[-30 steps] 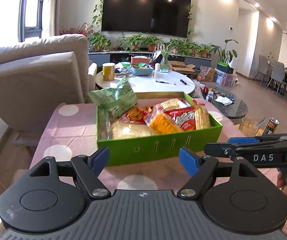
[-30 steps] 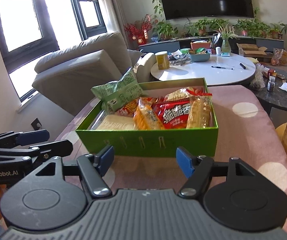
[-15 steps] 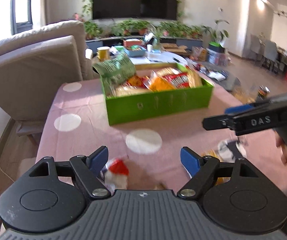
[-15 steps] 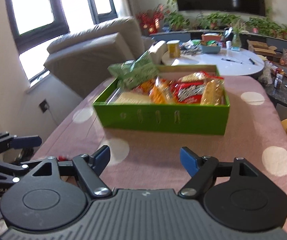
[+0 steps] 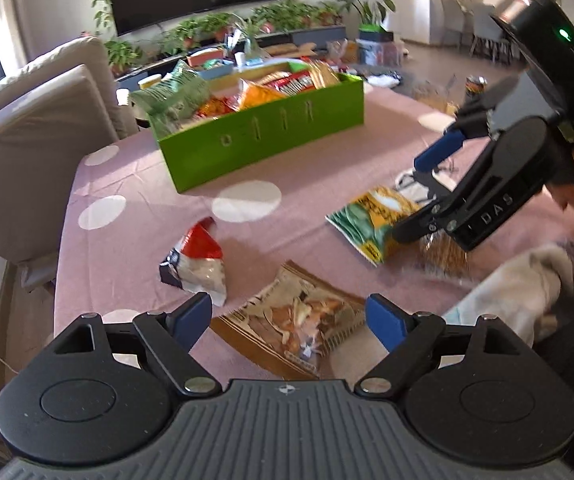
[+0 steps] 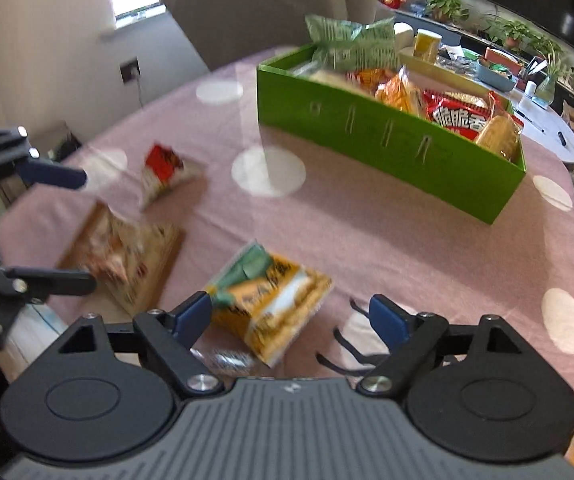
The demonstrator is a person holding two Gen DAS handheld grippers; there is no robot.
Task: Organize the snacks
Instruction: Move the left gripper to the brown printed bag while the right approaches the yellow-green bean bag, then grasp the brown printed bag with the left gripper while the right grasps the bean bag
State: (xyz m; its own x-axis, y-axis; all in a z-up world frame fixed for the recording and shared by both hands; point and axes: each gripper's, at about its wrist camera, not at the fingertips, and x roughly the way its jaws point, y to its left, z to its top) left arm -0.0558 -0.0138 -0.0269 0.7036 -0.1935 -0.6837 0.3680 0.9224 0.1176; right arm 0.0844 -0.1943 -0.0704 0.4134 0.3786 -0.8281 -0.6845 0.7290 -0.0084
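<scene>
Three crinkly foil snack packets lie loose on the worktop (image 5: pixel 327 168), draped in soft pink cloth with white dots: a glossy brown packet (image 5: pixel 295 330), a red-and-white pouch (image 5: pixel 197 260) and a yellow-green packet (image 6: pixel 267 304). Beyond them a rigid green cardboard box (image 5: pixel 263 140) holds more packets upright. Left tongs (image 5: pixel 289 316) stand apart over the brown packet, having just widened. Right tongs (image 6: pixel 291 314) have likewise just been opening, straddling the yellow-green packet without pressing it.
</scene>
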